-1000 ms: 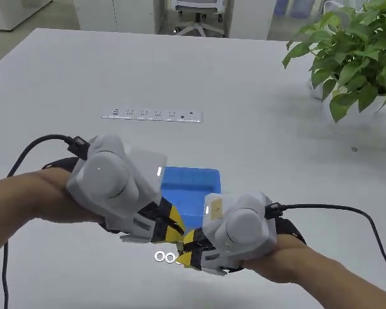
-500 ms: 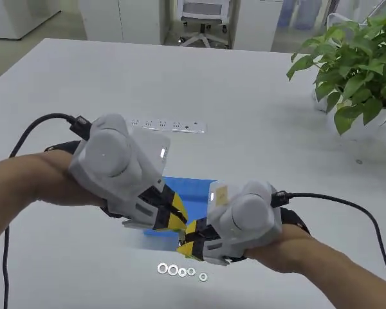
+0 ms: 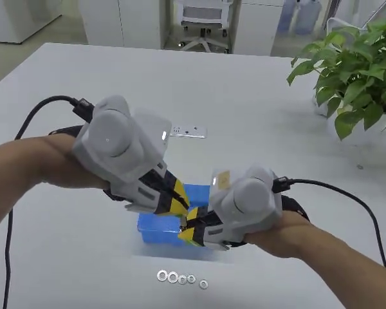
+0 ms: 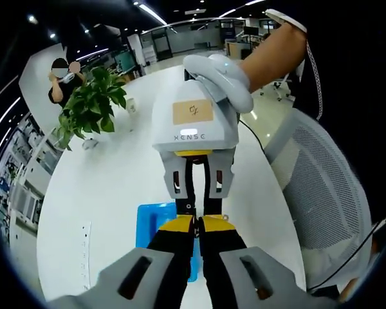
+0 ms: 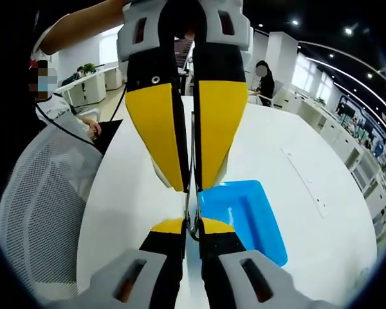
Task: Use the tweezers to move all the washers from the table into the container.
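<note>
Several small metal washers (image 3: 180,278) lie in a short row on the white table, in front of the blue container (image 3: 156,228). My two grippers meet tip to tip above the container's front part. Thin metal tweezers (image 5: 192,193) run between them. The left gripper (image 3: 179,205), coming from the left, has its yellow-tipped jaws shut on the tweezers. The right gripper (image 3: 188,230) is shut on the other end. In the left gripper view, my own jaws (image 4: 197,225) face the right gripper (image 4: 196,206) over the container (image 4: 151,222). The tweezers' tips are hidden.
A white power strip (image 3: 188,132) lies beyond the container. A potted green plant (image 3: 350,71) stands at the back right. Cables trail from both grippers. An office chair (image 3: 202,19) stands past the table's far edge, and a mesh chair (image 4: 328,193) is near me.
Both grippers have risen and moved back from the washers to above the container, still tip to tip. The washers, partly covered before, now lie in the open. The head camera has tilted.
</note>
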Tool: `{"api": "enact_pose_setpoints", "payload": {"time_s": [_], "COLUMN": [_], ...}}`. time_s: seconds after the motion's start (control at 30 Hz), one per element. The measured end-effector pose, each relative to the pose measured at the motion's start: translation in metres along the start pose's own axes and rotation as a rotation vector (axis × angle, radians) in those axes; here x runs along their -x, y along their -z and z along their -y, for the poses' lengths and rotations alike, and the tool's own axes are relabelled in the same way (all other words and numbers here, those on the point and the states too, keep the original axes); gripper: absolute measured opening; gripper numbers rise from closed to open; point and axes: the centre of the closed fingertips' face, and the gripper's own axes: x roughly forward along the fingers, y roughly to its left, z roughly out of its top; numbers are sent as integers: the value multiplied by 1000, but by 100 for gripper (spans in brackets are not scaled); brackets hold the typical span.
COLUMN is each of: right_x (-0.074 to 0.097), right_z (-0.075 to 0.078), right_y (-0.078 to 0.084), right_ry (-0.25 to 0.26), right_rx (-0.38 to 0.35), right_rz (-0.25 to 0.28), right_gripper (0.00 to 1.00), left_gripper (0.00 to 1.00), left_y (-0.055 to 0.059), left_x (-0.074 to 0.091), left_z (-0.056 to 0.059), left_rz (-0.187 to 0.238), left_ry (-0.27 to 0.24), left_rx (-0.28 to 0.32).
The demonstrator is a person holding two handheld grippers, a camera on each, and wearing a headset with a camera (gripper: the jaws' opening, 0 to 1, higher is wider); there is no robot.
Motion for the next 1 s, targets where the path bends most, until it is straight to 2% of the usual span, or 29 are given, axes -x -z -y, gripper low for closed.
{"api": "enact_pose_setpoints", "payload": {"time_s": [0.27,0.57,1.0], "right_x": [-3,-12,-28], "right_z": [18,37,52], "right_y": [3,10,28], "right_ry": [17,24,21], "right_rx": [-4,-3,-12], "right_rz": [1,-1,-23], "right_gripper": [9,9,9], "left_gripper": [7,7,7], "left_y": [4,14,31], "left_x": [-5,-12,-31], "left_z": [-16,-34,-50], "left_rz": [0,-11,-14], "left_ry": [-16,-28,-32], "left_rx": [-11,-17,8]}}
